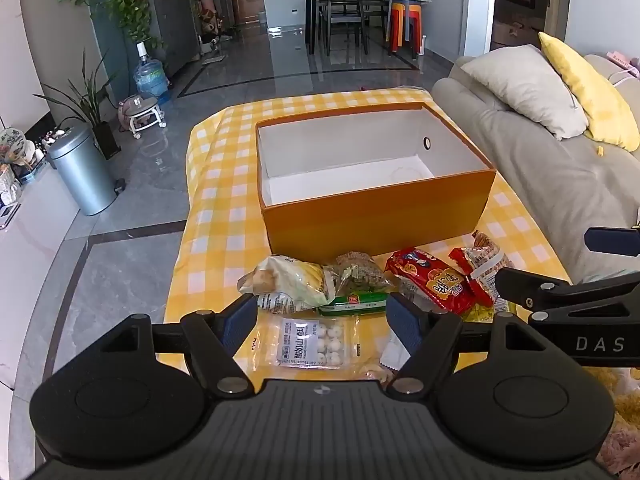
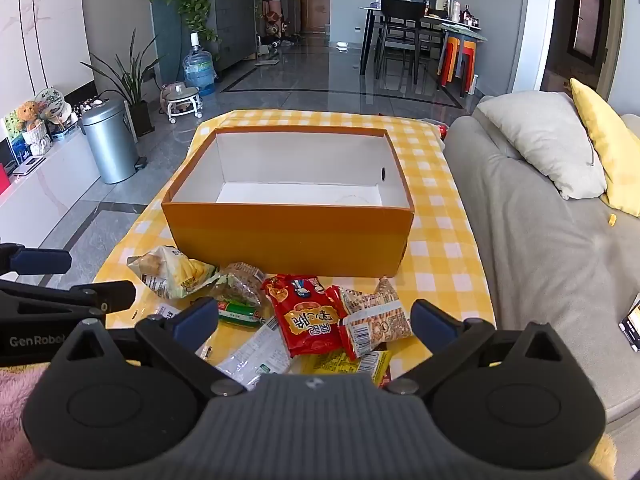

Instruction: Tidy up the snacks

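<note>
An open orange box (image 1: 376,216) (image 2: 288,236) with a white, empty inside stands on the yellow checked tablecloth (image 1: 216,240) (image 2: 440,248). Several snack packs lie in front of it: a yellow corn-pattern bag (image 1: 288,280) (image 2: 176,270), a brown pack (image 1: 360,272) (image 2: 240,284), a green stick (image 1: 354,304) (image 2: 236,312), a red bag (image 1: 432,280) (image 2: 308,312), a red-and-white pack (image 1: 484,260) (image 2: 376,320) and a clear pack of white balls (image 1: 316,342). My left gripper (image 1: 322,320) is open above the clear pack. My right gripper (image 2: 316,322) is open over the red bag.
A grey sofa (image 2: 540,240) with grey and yellow cushions runs along the right. A metal bin (image 2: 110,142), a plant and a water bottle stand on the floor at the left. A dining table with chairs (image 2: 408,36) is far behind. A phone (image 2: 632,324) lies on the sofa.
</note>
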Demonstrator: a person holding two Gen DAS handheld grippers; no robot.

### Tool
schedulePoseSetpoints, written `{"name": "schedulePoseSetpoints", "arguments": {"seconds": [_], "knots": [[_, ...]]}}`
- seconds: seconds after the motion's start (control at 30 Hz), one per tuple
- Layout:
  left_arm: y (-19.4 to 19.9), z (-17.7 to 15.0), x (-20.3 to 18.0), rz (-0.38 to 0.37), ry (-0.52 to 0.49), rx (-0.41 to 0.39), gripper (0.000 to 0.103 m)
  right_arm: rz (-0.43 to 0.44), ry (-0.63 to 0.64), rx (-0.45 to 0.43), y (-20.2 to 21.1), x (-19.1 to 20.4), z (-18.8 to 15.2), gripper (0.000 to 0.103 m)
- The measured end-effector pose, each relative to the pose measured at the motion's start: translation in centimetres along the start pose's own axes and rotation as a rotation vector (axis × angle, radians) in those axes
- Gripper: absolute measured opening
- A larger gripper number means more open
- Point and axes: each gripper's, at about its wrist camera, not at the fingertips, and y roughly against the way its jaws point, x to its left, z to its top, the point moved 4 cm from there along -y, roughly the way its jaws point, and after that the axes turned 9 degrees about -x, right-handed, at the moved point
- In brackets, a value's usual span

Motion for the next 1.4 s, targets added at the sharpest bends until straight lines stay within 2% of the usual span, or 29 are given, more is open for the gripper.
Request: {"name": "schedulePoseSetpoints", "arguments": {"seconds": [0.23,0.37,1.4], "knots": [[0.1,0.0,0.0,-0.004,-0.001,0.005,0.086,-0.001,0.001,0.0,0.0,0.0,0.0,0.099],[0.2,-1.5,1.3,-0.006,0.002,0.006,0.086,-0.001,0.001,0.0,0.0,0.0,0.0,0.099],[-0.4,-1.4,1.1,0.004,-0.001,0.03,0.086,0.0,0.013,0.005,-0.1,0.3,-0.1,0.099]]}}
